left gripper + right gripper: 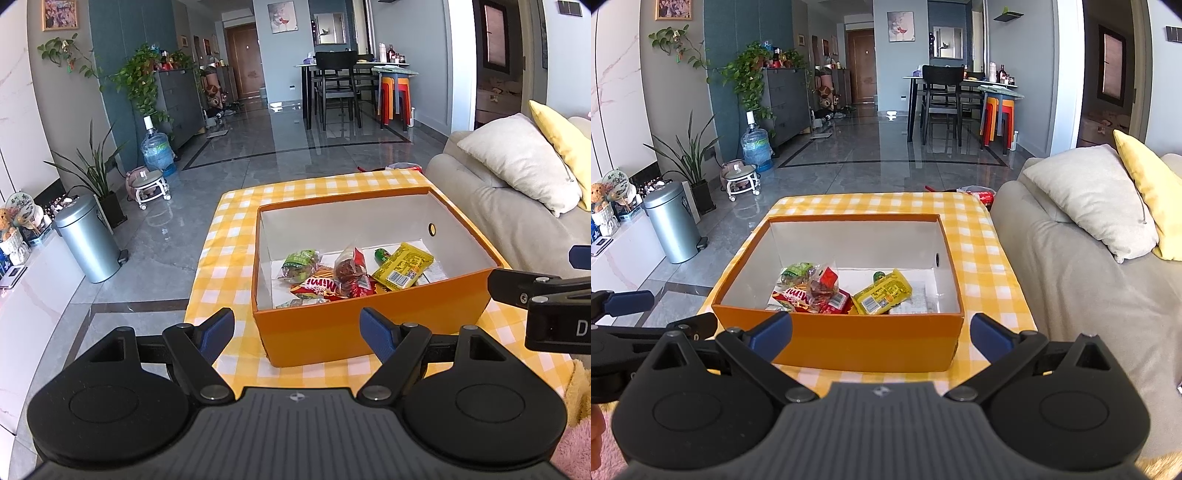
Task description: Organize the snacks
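Left wrist view shows the left gripper [297, 328] with its blue-padded fingers spread wide and nothing between them, hovering just short of the near wall of an orange cardboard box with a white interior [369, 321]. That box sits on a table draped in a yellow-and-white checked cloth [229, 236]. All the snacks lie inside the box, bunched toward its near side — a green crinkly packet [299, 263], a red "Mimi" stick-snack bag [318, 286], a clear pouch of dark red pieces [349, 271] resting on top of the red bag, and a yellow flat packet with a barcode [402, 266] to their right.

Right wrist view shows the right gripper [881, 332] likewise released, fingers wide apart and holding nothing, near the box's front wall; the left gripper's fingers show at that view's left edge. A grey fabric sofa [1071, 288] with a pale cushion [1086, 195] stands just beside the table, and a silver pedal bin [670, 221] stands on the glossy tiled floor, well apart.
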Motion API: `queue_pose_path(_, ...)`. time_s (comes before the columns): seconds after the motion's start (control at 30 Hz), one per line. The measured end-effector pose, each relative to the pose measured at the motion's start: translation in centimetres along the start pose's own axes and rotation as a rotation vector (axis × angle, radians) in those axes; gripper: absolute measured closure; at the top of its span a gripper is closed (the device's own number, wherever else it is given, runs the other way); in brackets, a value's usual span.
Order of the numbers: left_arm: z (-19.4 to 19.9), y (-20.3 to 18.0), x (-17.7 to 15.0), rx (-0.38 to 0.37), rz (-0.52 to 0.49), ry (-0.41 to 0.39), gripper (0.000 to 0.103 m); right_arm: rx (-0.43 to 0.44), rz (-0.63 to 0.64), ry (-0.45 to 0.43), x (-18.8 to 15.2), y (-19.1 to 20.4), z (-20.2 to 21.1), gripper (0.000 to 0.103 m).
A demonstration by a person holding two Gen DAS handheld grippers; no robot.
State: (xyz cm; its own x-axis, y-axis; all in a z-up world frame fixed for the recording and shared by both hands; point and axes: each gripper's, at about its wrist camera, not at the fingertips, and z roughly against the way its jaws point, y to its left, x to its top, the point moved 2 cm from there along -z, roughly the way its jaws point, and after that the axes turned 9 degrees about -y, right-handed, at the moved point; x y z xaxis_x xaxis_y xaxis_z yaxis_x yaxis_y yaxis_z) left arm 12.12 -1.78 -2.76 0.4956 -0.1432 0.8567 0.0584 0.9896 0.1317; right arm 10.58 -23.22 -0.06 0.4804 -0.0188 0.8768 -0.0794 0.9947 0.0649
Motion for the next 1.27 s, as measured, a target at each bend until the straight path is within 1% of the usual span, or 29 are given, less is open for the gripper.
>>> queue_pose_path(0.3, -0.07, 0.04, 0.13, 0.007, -0.014, 0.002, 0.013, 0.0, 0.001, 0.002, -0.01, 0.14, 0.0, 0.004)
queue_pose_path(0.47, -0.15, 0.13, 0.1, 0.003, -0.006, 0.003, 0.013, 0.0, 0.002, 0.006, -0.08, 0.31, -0.06, 0.004)
queue_pose_path(0.63, -0.28, 0.29, -0.08, 0.018, -0.012, 0.004, 0.013, 0.001, 0.002, 0.006, -0.08, 0.36, -0.05, 0.004)
queue_pose_path(1.27, -0.34, 0.45, -0.16, 0.017, -0.017, 0.008, 0.013, -0.006, -0.011, 0.024, -0.14, 0.31, -0.34, 0.004)
